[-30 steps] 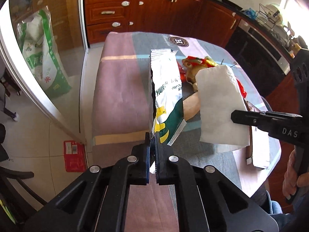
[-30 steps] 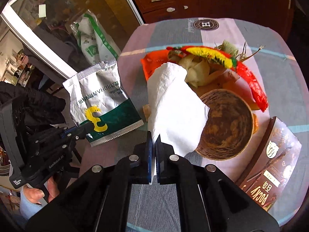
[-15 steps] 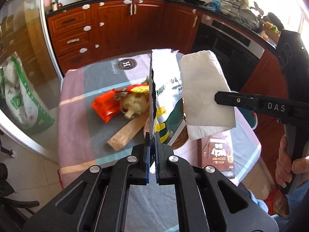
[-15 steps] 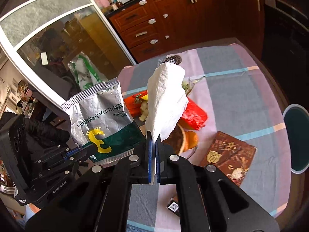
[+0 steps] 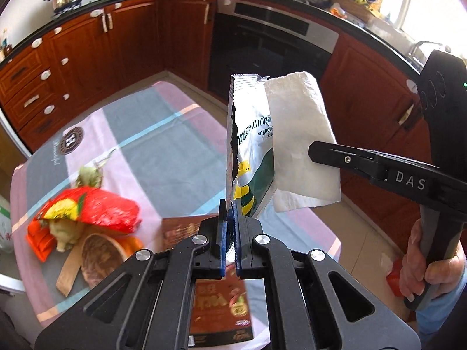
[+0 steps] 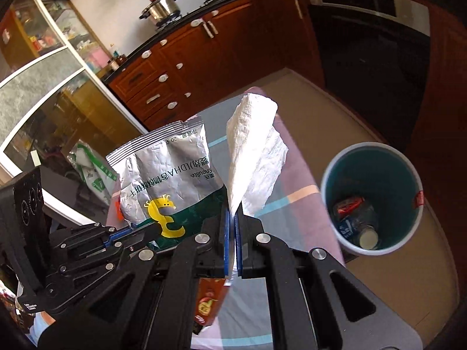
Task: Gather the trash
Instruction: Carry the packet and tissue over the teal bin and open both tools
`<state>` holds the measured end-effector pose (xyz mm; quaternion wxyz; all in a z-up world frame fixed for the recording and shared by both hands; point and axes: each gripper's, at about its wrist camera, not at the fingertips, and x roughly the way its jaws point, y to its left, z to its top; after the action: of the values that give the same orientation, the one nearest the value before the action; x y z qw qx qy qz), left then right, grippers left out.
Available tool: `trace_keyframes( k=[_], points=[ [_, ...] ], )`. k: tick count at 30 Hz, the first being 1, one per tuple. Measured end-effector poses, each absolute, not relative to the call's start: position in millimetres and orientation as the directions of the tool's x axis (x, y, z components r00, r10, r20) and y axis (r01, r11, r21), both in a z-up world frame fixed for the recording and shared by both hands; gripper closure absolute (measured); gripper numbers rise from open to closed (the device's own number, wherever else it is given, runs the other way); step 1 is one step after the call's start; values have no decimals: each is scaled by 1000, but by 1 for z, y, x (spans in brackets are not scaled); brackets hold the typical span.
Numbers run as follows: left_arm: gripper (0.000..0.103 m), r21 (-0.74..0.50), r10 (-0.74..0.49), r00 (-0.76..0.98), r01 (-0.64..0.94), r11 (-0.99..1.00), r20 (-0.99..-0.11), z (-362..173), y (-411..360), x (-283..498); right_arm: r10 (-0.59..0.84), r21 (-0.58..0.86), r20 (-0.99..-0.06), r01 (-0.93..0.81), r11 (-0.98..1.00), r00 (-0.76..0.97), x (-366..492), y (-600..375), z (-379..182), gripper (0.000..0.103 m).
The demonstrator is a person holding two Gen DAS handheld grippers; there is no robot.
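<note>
My left gripper (image 5: 230, 207) is shut on a silver and green snack bag (image 5: 251, 143) and holds it upright in the air above the table. The bag also shows in the right wrist view (image 6: 166, 172), with the left gripper (image 6: 131, 229) low at the left. My right gripper (image 6: 232, 214) is shut on a white paper towel (image 6: 254, 157) and holds it up beside the bag. In the left wrist view the towel (image 5: 300, 140) hangs from the right gripper (image 5: 313, 150). A blue trash bin (image 6: 372, 195) stands on the floor to the right, holding some trash.
On the striped tablecloth (image 5: 163, 151) lie a red wrapper (image 5: 99, 210), vegetable scraps (image 5: 62, 230), a brown bowl (image 5: 97, 258) and a brown snack box (image 5: 219, 300). Wooden cabinets (image 5: 102, 46) and an oven (image 5: 268, 43) stand behind the table.
Both grippers have swung to the right with the bag and the towel held up. The trash bin has come into the right wrist view.
</note>
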<state>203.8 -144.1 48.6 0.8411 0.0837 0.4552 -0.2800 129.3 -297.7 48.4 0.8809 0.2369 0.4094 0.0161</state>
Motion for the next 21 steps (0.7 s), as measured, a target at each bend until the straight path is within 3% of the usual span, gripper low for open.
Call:
trace_keyframes(
  k=[9,21],
  points=[
    [98,-108,-386,310,643,759,-869,5,-253,227,135,431,-769,352,830,625,109,-406,-5,100],
    [98,-99,-322,204,688,719,-925,-59,-326,262,166,465,-824,481,743,541,116,-464,-81,97]
  ],
)
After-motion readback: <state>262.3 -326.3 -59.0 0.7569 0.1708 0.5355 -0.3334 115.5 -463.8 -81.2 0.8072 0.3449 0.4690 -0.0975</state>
